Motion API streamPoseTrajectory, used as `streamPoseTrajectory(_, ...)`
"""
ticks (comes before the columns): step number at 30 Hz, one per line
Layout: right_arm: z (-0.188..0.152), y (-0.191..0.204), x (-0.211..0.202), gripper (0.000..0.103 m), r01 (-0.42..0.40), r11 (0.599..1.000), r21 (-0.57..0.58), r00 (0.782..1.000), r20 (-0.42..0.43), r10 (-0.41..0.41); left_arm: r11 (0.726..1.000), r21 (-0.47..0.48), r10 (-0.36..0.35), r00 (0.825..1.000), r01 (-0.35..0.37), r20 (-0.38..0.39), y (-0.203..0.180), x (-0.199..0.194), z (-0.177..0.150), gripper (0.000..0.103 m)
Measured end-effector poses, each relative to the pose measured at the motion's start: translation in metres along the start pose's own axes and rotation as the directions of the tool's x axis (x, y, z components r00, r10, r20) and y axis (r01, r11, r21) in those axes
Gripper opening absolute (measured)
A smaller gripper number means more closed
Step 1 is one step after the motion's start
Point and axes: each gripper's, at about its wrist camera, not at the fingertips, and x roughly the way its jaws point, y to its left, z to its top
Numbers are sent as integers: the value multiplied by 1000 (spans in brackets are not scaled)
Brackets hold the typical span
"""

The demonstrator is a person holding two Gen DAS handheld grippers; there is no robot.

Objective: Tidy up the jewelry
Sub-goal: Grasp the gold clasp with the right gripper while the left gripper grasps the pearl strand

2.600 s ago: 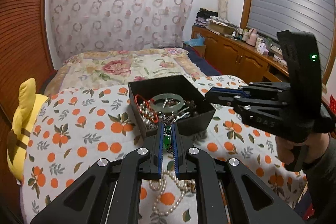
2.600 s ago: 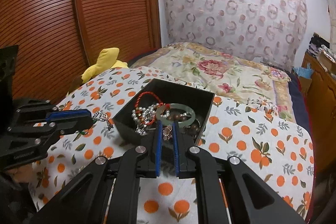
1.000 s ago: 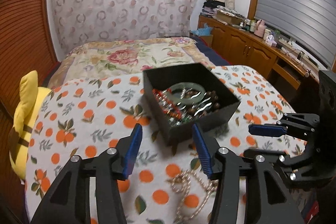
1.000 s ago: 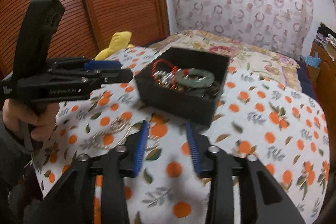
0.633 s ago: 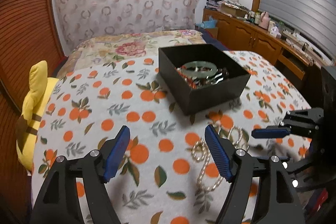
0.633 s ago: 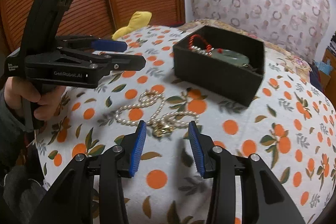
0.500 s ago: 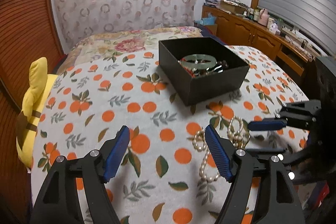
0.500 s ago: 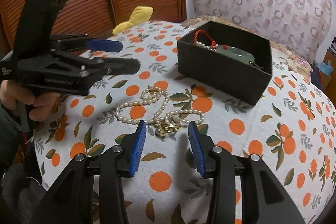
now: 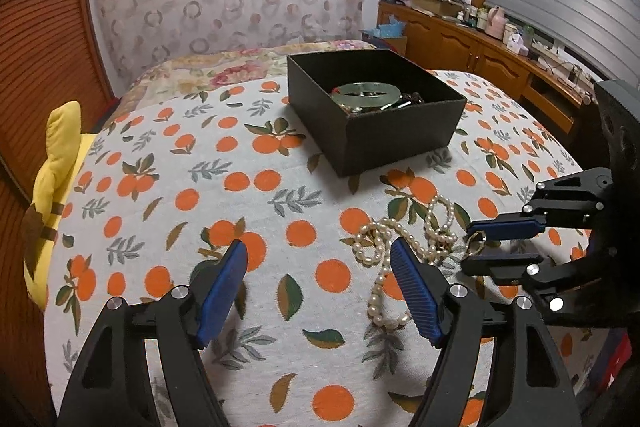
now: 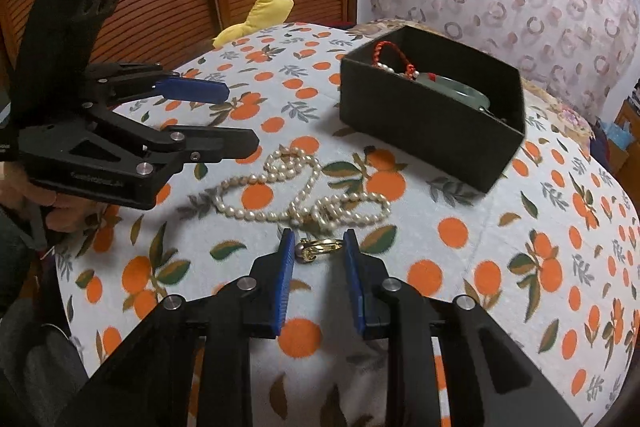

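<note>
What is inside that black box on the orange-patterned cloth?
Inside the black box a pale green bangle lies on top, with a red cord strung with small pearly beads at one side. Darker pieces sit beneath, mostly hidden by the bangle and the box walls.

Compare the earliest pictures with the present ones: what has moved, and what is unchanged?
Both grippers drew back from the black box and opened. The left gripper let go of its green-stoned piece. The right gripper now brackets the gold clasp of the pearl necklace. The box, the jade bangle inside and the necklace stay put.
</note>
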Motion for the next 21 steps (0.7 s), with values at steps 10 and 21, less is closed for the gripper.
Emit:
streamPoseTrajectory(10, -19, -16, -22, 27, 17, 998, 52, 999, 35, -19, 999, 36, -32, 999, 33, -26, -14, 0, -5, 65)
streamPoseTrajectory(21, -19, -21, -28, 27, 19, 997, 72, 998, 59, -24, 995, 68, -67, 996, 71, -63, -25, 8, -13, 27)
